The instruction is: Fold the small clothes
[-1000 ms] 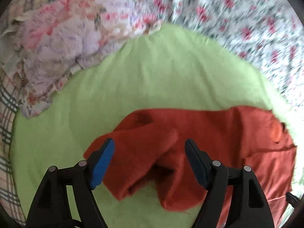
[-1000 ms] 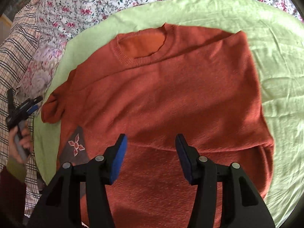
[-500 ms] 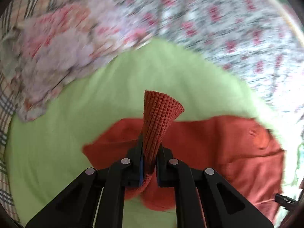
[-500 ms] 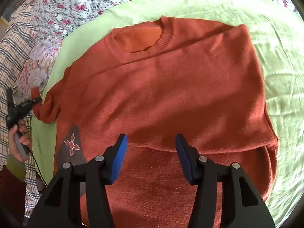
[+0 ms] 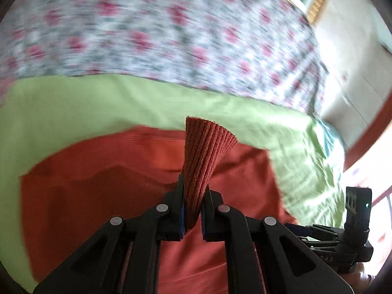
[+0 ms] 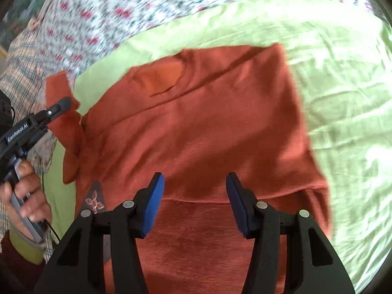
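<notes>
A rust-orange knitted sweater (image 6: 208, 127) lies spread on a light green sheet (image 6: 343, 78), its round neckline toward the far left and its near hem folded up over the body in a straight crease; a small dark patch with a red embroidered motif (image 6: 95, 199) shows at its near left edge. The left gripper (image 5: 193, 201) has its jaws pressed together on the ribbed orange cuff of the sweater's sleeve (image 5: 205, 144), which stands up out of the black fingers and flares wider at its free end; seen from the right wrist, that same gripper (image 6: 58, 105) sits at the far left of the scene with the sleeve (image 6: 71, 132) lifted clear of the sheet and hanging in a bunch beneath it, and a person's hand (image 6: 27, 193) grips its grey handle. The right gripper (image 6: 194, 203) hangs over the near part of the sweater, just above the folded hem; its blue-padded fingers (image 6: 153, 205) are spread wide with nothing between them. Beyond the green sheet stretches a white bedcover printed with pink flowers (image 5: 152, 31), blurred in both views; a checked fabric in tan and grey (image 6: 22, 73) lies at the far left. From the left wrist, the black body of the other tool (image 5: 343, 242) shows at the near right, and pale floor (image 5: 355, 68) at the far right.
</notes>
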### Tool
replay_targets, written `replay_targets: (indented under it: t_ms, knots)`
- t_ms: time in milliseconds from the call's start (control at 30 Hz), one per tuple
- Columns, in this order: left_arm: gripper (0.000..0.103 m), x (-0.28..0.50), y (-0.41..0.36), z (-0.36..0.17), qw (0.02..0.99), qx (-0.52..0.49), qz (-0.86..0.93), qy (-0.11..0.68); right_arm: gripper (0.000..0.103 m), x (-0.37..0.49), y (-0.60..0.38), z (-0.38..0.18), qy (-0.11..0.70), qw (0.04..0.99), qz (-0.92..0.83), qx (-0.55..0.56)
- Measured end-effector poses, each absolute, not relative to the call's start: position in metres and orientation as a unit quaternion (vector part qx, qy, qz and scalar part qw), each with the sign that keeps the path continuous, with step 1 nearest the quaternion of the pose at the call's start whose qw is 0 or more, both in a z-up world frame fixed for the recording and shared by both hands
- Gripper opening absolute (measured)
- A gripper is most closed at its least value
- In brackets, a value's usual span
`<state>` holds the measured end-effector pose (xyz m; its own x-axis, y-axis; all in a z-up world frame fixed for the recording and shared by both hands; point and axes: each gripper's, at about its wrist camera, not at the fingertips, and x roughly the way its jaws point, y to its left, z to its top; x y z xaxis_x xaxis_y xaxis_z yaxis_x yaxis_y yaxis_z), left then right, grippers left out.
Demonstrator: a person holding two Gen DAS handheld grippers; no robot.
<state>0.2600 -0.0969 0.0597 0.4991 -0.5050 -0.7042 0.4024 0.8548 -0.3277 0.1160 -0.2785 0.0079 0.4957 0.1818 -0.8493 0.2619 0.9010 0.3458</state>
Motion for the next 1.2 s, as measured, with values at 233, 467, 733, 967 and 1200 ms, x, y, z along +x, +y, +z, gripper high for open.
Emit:
replay_targets:
  t_ms: [233, 467, 733, 967, 1200]
  knots:
    - [0.008, 0.274, -0.200, 0.004, 0.822, -0.010, -0.316, 0.473, 0.054, 0.095, -0.334, 0.007, 0.483, 0.832, -0.086, 0.259]
    - [0.028, 0.266, -0.225, -0.042, 0.787, 0.023, -0.329, 0.522, 0.054, 0.088, -0.354, 0.005, 0.481, 0.827, -0.101, 0.275]
    - [0.057, 0.228, -0.139, -0.017, 0.806, 0.012, -0.295, 0.512, 0.054, 0.105, -0.335, 0.002, 0.474, 0.831, -0.059, 0.283]
    - [0.057, 0.194, -0.011, -0.022, 0.831, 0.008, -0.165, 0.532, 0.054, 0.130, -0.318, -0.007, 0.481, 0.843, -0.017, 0.239]
    - [0.057, 0.189, 0.060, -0.037, 0.841, 0.008, -0.051, 0.539, 0.054, 0.149, -0.323, -0.021, 0.482, 0.844, 0.016, 0.234]
